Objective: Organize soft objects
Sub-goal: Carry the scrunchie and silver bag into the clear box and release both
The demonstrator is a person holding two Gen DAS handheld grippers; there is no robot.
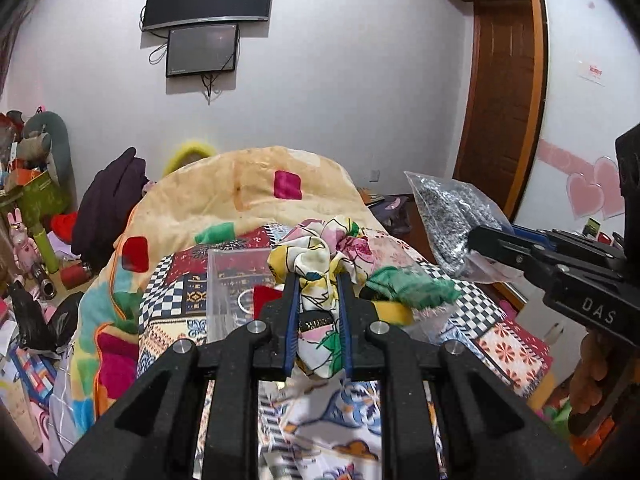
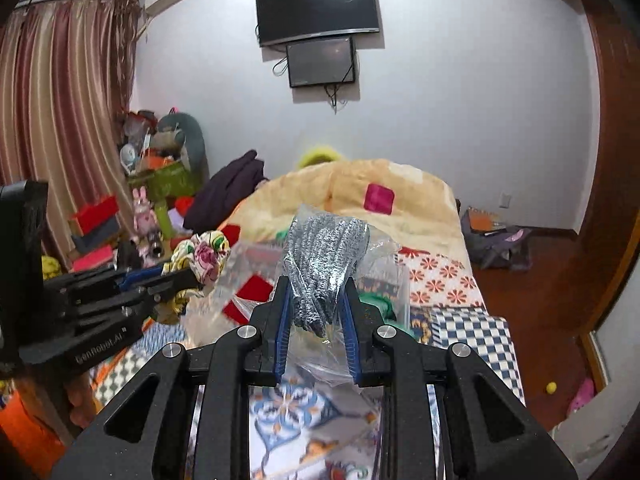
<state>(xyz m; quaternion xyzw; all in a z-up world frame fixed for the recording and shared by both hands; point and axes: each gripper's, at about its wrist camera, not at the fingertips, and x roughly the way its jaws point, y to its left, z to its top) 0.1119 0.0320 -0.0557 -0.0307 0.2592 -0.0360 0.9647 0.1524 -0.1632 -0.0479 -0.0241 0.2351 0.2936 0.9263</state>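
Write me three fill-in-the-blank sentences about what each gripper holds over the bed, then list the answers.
1. The left gripper is shut on a ____ scarf.
2. The right gripper pinches a clear plastic bag of speckled ____ knitwear.
3. On the bedspread beyond the scarf lies a crumpled ____ cloth.

Missing words: floral; grey; green

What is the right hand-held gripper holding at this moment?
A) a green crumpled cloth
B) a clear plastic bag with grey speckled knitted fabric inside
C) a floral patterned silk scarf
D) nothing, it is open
B: in the right wrist view the right hand-held gripper is closed on the clear plastic bag with grey speckled knitted fabric, while the floral patterned silk scarf is in the left hand-held gripper.
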